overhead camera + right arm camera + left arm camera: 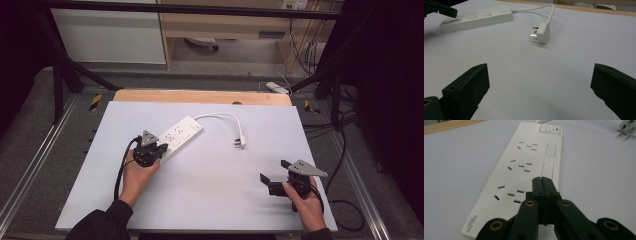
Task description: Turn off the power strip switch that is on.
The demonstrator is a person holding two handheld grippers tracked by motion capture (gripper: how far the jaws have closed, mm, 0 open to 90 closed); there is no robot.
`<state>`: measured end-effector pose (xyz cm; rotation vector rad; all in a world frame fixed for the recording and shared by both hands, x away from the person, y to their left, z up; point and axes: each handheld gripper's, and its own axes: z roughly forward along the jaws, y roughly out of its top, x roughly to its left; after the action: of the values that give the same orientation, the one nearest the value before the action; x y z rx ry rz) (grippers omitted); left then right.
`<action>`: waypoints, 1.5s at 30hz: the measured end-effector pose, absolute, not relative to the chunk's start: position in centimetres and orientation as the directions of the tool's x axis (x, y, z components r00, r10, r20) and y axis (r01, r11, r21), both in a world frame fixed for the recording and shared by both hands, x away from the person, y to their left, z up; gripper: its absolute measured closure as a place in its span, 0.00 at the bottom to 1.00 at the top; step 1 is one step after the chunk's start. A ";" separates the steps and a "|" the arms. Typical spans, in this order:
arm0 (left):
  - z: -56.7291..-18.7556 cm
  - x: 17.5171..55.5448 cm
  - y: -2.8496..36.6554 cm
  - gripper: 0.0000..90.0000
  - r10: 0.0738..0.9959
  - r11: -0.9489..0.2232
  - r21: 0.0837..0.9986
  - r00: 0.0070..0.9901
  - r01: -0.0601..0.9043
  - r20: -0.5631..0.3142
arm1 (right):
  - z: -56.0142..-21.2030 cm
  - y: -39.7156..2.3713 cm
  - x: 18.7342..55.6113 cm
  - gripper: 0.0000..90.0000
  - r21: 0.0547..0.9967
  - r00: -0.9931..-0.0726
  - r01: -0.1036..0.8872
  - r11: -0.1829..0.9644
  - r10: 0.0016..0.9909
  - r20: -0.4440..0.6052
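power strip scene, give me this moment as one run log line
left gripper: shut, tips over power strip | right gripper: open, nothing between jaws | plug: loose on table, unplugged

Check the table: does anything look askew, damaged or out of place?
Nothing looks damaged. The power strip lies at a slant on the table, and its plug lies loose beside it, prongs exposed, plugged into nothing.

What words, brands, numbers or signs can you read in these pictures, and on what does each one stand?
"DELIXI": brand mark on the near end of the white power strip, left gripper view.
Smaller line beside it: too small to read.
Power symbol on the strip's switch: a sign, no words.
Nothing else is legible.
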<state>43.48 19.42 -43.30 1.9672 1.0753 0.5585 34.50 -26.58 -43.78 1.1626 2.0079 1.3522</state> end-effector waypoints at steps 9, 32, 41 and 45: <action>-42.5 43.8 19.2 1.00 0.857 -0.275 0.858 0.516 0.435 0.014 | -43.6 -26.8 34.4 0.03 0.909 -0.541 0.386 0.159 0.837 0.084; -41.2 44.2 20.6 0.23 0.902 -0.138 0.896 0.427 0.422 -0.063 | -43.6 -26.8 34.4 0.03 0.907 -0.540 0.390 0.158 0.838 0.086; -40.0 44.1 21.5 0.12 0.892 -0.101 0.915 0.442 0.391 -0.090 | -43.6 -26.9 34.4 0.03 0.908 -0.538 0.389 0.155 0.839 0.088; -39.6 43.9 22.0 0.10 0.892 -0.084 0.921 0.441 0.381 -0.101 | -43.6 -26.9 34.4 0.03 0.908 -0.537 0.390 0.154 0.839 0.088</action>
<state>43.92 22.02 -39.55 1.6712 1.1186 0.6252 34.37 -26.94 -43.57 1.1675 1.9960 1.3584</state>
